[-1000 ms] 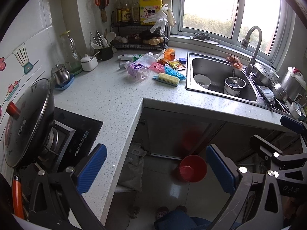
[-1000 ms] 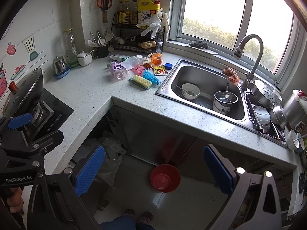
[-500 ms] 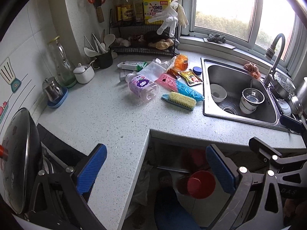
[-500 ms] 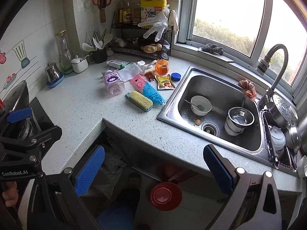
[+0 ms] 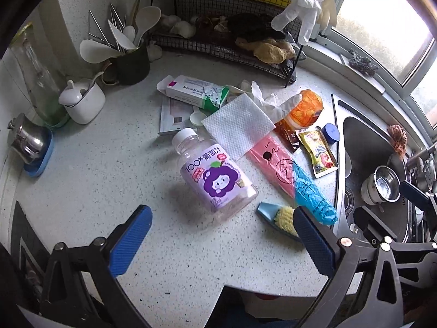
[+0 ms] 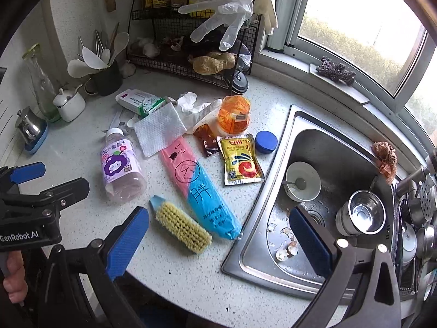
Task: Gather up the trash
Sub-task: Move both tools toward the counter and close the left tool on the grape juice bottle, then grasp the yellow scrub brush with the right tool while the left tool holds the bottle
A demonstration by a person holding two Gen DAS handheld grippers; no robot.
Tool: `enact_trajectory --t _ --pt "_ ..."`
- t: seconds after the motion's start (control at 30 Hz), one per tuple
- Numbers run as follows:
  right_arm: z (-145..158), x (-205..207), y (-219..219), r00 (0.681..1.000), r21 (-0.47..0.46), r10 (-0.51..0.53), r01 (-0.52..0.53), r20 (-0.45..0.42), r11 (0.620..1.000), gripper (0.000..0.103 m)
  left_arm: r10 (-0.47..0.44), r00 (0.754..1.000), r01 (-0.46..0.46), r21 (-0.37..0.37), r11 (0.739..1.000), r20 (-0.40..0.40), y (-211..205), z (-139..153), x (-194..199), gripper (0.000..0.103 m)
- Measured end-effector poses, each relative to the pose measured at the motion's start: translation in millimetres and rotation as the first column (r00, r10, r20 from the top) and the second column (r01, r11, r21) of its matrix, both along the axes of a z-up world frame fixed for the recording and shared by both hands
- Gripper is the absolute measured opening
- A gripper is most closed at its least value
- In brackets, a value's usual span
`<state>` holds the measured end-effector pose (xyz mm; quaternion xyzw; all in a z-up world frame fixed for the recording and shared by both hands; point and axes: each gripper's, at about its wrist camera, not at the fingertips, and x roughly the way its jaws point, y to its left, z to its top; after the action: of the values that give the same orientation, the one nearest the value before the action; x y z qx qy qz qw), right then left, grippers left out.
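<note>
- Moved in since half a second ago: both cameras closer over the white speckled countertop (image 5: 90,169); red bin and floor gone from view, trash cluster now filling both frames.
- Grape juice bottle (image 5: 215,177), white cap, purple label, lying on its side on the counter, just ahead of left gripper (image 5: 218,237); jaws spread wide, nothing between them.
- Paper towel sheet (image 5: 237,125) flat, one corner touching the bottle's shoulder.
- Pink-and-blue wrapper (image 6: 199,188) lying lengthwise between the bottle and yellow sauce packet (image 6: 240,161).
- Brown sachet (image 6: 206,139), orange plastic cup (image 6: 235,114), blue cap (image 6: 266,142) and a crumpled clear glove (image 6: 191,104) grouped behind.
- Medicine box (image 5: 194,93) on its side near the wire rack (image 6: 188,63).
- Yellow scrub brush (image 6: 183,229) beside the wrapper's blue end.
- Right gripper (image 6: 218,240) spread wide, empty, above the edge of the sink (image 6: 341,147).
</note>
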<state>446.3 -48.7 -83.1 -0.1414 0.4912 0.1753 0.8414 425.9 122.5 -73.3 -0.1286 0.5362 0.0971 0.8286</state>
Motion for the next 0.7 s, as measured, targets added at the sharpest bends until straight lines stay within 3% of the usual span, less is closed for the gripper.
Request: enact_trajectory --t 0.23,0.47,0.53,0.6,0.7 --pt "-35 61 19 0.998 -0.085 -0.004 -0.002 -0.068 0.996 0.103 0.037 0.991 -0.038 -0.007 0.999 -0.127 16 -51 61 0.102" --pt "-61 81 25 0.99 -0.135 -0.001 -0.018 -0.14 0.991 0.103 0.069 0.972 -0.069 0.004 0.998 -0.224 24 -92 81 0.097" --pt "-61 78 25 0.988 -0.131 -0.003 -0.017 -0.155 0.991 0.103 0.067 0.967 -0.068 0.003 0.998 -0.247 24 -99 82 0.094" --pt "-60 75 24 0.986 -0.122 -0.001 -0.02 -0.164 0.992 0.103 0.068 0.959 -0.067 0.014 0.998 -0.275 26 -106 80 0.077" --pt "-53 65 26 0.986 -0.107 0.029 -0.048 -0.166 0.993 0.103 0.068 0.955 -0.066 0.018 0.998 -0.29 29 -114 72 0.07"
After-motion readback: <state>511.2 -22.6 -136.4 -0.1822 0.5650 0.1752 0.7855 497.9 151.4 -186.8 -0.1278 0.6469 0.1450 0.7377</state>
